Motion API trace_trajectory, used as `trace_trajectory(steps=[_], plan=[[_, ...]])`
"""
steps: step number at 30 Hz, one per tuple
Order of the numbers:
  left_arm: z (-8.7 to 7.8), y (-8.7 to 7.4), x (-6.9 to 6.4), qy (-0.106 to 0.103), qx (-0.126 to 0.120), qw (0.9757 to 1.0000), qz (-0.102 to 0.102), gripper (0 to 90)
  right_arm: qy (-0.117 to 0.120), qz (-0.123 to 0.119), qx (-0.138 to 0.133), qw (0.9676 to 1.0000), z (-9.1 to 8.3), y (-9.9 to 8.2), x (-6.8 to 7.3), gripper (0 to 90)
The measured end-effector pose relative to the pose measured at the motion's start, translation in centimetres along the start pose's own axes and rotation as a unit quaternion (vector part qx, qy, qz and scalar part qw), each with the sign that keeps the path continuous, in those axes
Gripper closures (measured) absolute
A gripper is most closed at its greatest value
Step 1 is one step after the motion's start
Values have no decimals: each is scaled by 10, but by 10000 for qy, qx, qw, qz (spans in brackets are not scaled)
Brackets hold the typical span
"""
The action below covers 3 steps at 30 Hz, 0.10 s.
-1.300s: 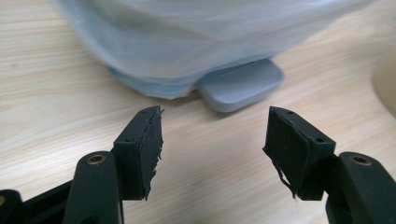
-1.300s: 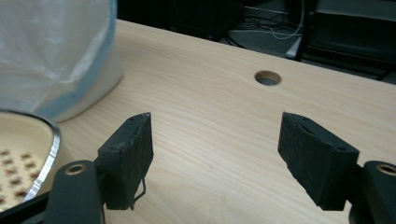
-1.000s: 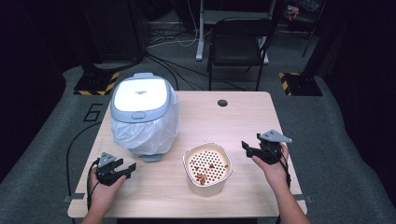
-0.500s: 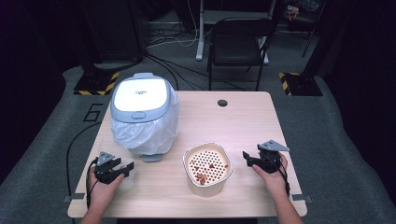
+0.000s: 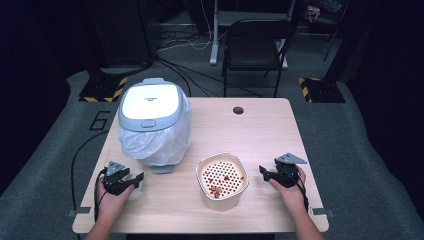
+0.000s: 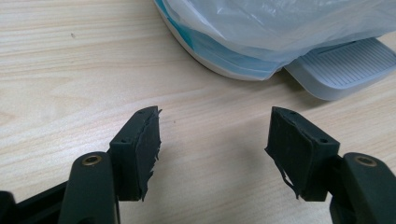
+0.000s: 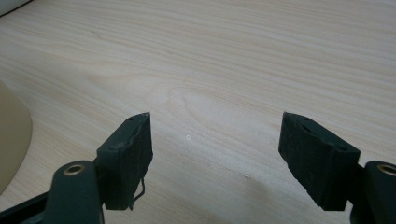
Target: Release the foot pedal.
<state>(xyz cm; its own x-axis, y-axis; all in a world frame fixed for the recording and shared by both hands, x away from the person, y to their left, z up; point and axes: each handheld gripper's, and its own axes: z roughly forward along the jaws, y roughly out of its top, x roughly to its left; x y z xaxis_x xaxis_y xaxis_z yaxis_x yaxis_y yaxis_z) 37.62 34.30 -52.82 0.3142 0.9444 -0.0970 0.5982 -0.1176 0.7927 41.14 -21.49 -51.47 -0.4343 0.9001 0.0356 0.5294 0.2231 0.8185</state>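
On the light wooden table point(image 5: 250, 130), toward its near edge, stands a cream bowl-shaped container point(image 5: 222, 181) with a perforated insert; a few reddish-brown bits lie on the holes, mostly at the near side. What they are is too small to tell. At the table's left stands a pedal bin point(image 5: 154, 120) with a white lid and blue-grey rim, lid down, and a clear plastic liner point(image 5: 150, 145) draped over its sides; its contents are hidden. The left gripper view shows the liner hanging over the bin's base and the ribbed grey pedal point(image 6: 345, 67) resting on the wood.

The left gripper point(image 5: 121, 178) sits low over the table, left of the container and just in front of the bin; its jaws have just been opening and stand apart with nothing between them. The right gripper point(image 5: 278, 172) is near the container's right side, jaws spread wide over bare wood, holding nothing.
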Motion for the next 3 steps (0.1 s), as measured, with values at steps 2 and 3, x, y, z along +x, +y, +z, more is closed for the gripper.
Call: trace_trajectory(steps=[2,3], plan=[[1,1,-1,18,16,10000,26,343,-30,20,34,10000,0,-1,-1,247],[2,1,-1,23,-24,10000,-5,341,-28,50,39,10000,0,-2,-1,245]])
